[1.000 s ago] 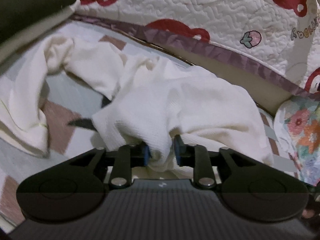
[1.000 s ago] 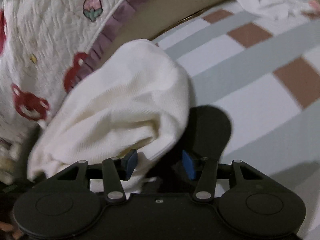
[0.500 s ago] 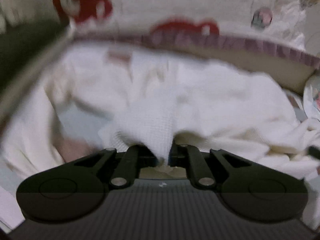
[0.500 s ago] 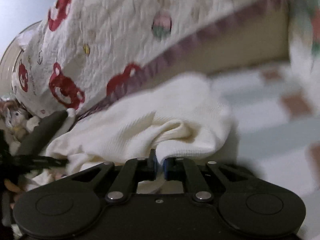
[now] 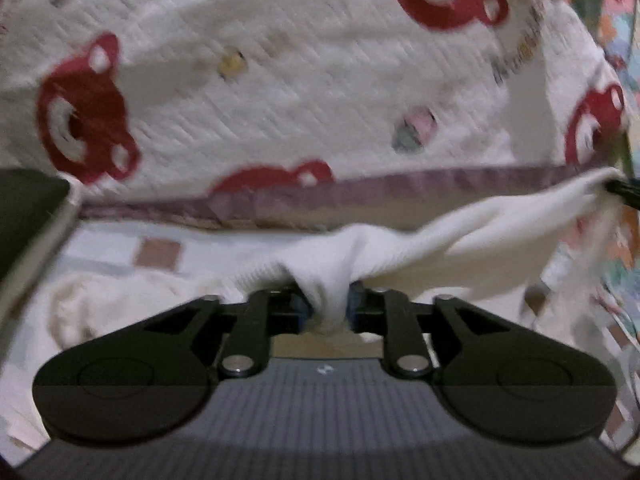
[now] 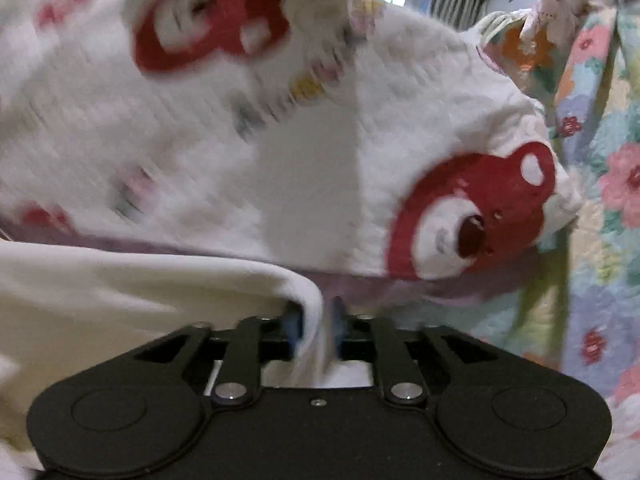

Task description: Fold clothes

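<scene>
A cream white knit garment [image 5: 460,240] is lifted off the bed and stretched between both grippers. My left gripper [image 5: 327,306] is shut on a bunched fold of it; the cloth runs from there up to the right edge, where the tip of the other gripper [image 5: 622,192] pinches it. In the right wrist view, my right gripper [image 6: 316,322] is shut on the garment's edge [image 6: 140,284], which spreads away to the left. Both views are blurred by motion.
A white quilt with red bear prints [image 5: 280,92] and a purple border rises behind. The checked bed sheet [image 5: 156,252] lies below. More cream cloth [image 5: 100,304] lies at the left, a dark item [image 5: 28,208] at the far left, and a floral blanket [image 6: 600,200] at the right.
Both grippers closed on the white garment, the right one from fully open, then rose and moved apart. The garment went from a heap on the sheet to a taut stretch.
</scene>
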`<state>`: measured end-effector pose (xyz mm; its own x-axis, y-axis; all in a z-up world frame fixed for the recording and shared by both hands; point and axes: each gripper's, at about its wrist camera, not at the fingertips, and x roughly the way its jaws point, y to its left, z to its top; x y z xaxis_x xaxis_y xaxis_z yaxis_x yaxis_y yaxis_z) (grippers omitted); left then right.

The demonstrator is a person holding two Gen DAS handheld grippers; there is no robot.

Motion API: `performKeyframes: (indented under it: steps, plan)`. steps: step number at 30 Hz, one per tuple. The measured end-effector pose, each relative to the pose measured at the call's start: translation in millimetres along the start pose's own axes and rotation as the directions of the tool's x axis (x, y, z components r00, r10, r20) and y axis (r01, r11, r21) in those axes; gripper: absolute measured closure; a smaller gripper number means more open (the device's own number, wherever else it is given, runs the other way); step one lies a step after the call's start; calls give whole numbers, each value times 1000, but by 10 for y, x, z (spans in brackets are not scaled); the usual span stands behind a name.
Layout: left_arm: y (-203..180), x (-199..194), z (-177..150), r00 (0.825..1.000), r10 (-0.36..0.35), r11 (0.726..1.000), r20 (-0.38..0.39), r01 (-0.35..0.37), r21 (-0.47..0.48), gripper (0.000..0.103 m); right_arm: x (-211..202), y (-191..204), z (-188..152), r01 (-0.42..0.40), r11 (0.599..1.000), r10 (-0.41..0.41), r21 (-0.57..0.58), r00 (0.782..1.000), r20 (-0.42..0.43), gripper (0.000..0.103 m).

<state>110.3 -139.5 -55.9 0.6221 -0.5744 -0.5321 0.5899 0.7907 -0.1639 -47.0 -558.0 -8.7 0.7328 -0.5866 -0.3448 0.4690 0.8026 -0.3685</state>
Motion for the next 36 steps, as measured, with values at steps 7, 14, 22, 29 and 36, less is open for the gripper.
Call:
performKeyframes:
  steps: [7, 14, 22, 29, 36]
  plan:
    - [71, 104, -442, 990, 36, 999, -134, -37, -4, 57, 395, 515, -453, -124, 979, 160, 164, 959, -232, 53]
    - [268, 31, -773, 971, 8, 996, -240, -29, -85, 57, -19, 1067, -855, -477, 709, 618, 519, 775, -133, 51]
    - [160, 156, -846, 963, -41, 991, -266, 6, -132, 55, -57, 1829, -1082, -570, 634, 734, 523, 656, -175, 38]
    - [225, 86, -871, 969, -2, 986, -246, -38, -161, 54, -210, 2121, -1043, -504, 782, 585, 367, 796, -153, 83]
    - [184, -11, -886, 985, 76, 986, -157, -98, -138, 56, -587, 1631, -667, -525, 759, 521, 385, 844, 124, 99]
